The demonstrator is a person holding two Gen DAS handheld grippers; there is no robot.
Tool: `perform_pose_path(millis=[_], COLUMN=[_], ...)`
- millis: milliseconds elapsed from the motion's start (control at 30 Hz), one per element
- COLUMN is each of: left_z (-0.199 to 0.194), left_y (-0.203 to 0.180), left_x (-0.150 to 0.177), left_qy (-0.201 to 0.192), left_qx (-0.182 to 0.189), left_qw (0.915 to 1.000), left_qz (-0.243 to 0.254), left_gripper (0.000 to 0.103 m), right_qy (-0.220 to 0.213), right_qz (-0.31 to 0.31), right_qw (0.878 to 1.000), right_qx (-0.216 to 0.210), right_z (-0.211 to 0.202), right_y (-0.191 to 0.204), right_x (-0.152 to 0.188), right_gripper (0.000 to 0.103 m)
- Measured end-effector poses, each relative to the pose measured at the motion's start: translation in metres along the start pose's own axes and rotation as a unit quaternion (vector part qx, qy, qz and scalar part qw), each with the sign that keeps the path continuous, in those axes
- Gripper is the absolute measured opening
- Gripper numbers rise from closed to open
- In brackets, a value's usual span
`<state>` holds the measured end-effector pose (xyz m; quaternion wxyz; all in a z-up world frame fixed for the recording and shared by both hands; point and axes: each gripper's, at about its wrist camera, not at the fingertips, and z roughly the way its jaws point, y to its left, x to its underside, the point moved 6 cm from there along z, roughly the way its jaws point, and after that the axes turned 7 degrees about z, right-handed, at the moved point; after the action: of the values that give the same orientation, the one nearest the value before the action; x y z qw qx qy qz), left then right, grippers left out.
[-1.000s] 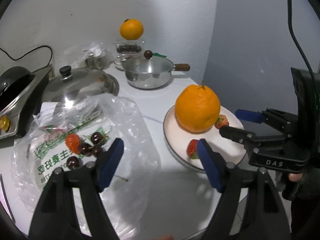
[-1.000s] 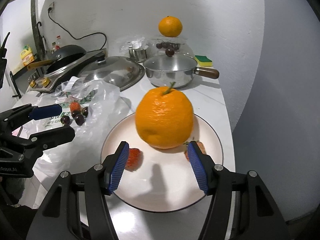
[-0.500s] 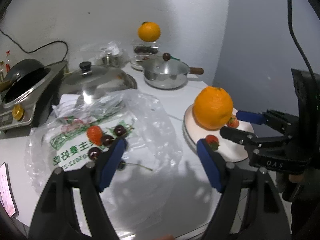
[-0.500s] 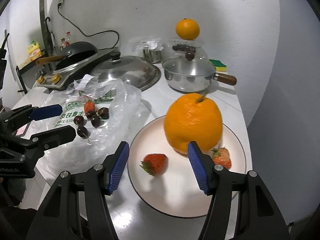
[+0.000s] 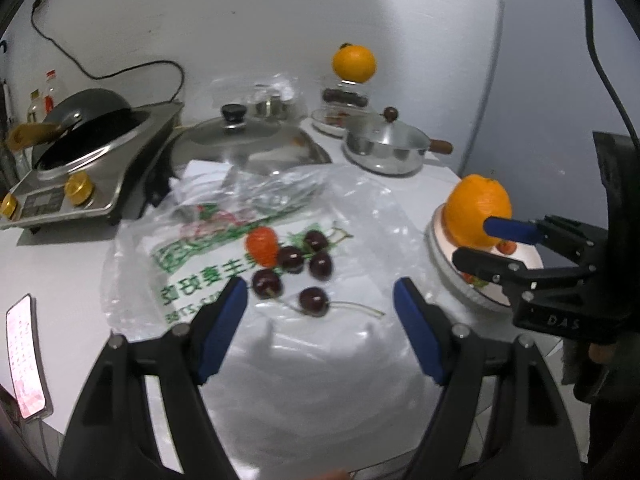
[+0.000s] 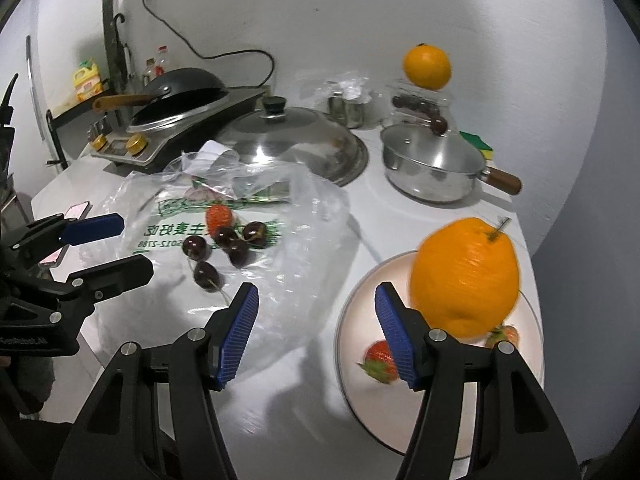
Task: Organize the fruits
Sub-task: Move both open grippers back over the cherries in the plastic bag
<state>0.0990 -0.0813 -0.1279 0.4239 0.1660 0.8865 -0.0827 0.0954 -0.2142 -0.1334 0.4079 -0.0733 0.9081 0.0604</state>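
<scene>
- The left hand-held gripper [image 5: 318, 304], black with blue pads, hangs over the crinkled clear plastic bag with green print [image 5: 200, 268]; its jaws stand well apart and grip nothing; the nearest dark red cherry [image 5: 313, 300] lies between and just beyond the tips
- Five dark red cherries [image 6: 228, 248] and one small red strawberry [image 5: 262, 245] lie bunched together on that bag, on the white surface [image 6: 400, 216]
- The right hand-held gripper [image 6: 316, 334] hovers at the near left edge of the round white plate with a dark rim [image 6: 352, 300]; its jaws are about half spread with nothing between the pads
- On the plate stands a large bumpy orange citrus fruit with a stem [image 6: 466, 276]; a red strawberry [image 6: 378, 358] lies beside the right pad; a second strawberry [image 6: 504, 334] peeks out under the citrus
- Farther back: a domed steel lid with a black knob [image 6: 292, 146]; a lidded steel saucepan with a wooden handle [image 6: 432, 168]; a smaller round orange [image 6: 426, 66] perched on a clear container; a black wok on a steel stove [image 6: 180, 92] at the left
</scene>
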Motion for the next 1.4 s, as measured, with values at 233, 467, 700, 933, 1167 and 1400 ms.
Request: perform_pose_path(millis=[233,467,700,933,1167,1400], left_z=[-0.003,-0.001,0.001,0.008,0.015,0.022], left_y=[0.027,0.051,0.066,0.075,0.082,0.087], left_x=[0.009,0.020,0.027,0.033,0.034,0.036], left_qy=[0.000,0.007,0.011,0.022,0.030,0.037], left_qx=[-0.013,-0.025,-0.032,-0.032,-0.033,-0.031], left_qw=[0.9998,0.9992,0.9986,0.9982,0.9979,0.9975], left_qz=[-0.016,-0.032,-0.042,-0.046,-0.047,-0.052], left_gripper=[0.077,0.077,0.077,0.077,0.077,0.077], right_qy=[0.006,0.016,0.032,0.042,0.057,0.070], right_qz=[-0.017,-0.029,-0.037,-0.042,-0.045,-0.046], right_qw=[1.000,0.999,0.998,0.997,0.995,0.994], right_qx=[-0.009,-0.018,-0.032,-0.049,-0.064,-0.073], right_z=[0.012,0.023,0.041,0.059,0.079,0.095], right_y=[0.029,0.050,0.065,0.079,0.089,0.093], right_x=[-0.006,-0.007,-0.004,-0.003,-0.001,0.000], right_gripper=[0.064,0.064,0.064,0.064,0.055,0.047])
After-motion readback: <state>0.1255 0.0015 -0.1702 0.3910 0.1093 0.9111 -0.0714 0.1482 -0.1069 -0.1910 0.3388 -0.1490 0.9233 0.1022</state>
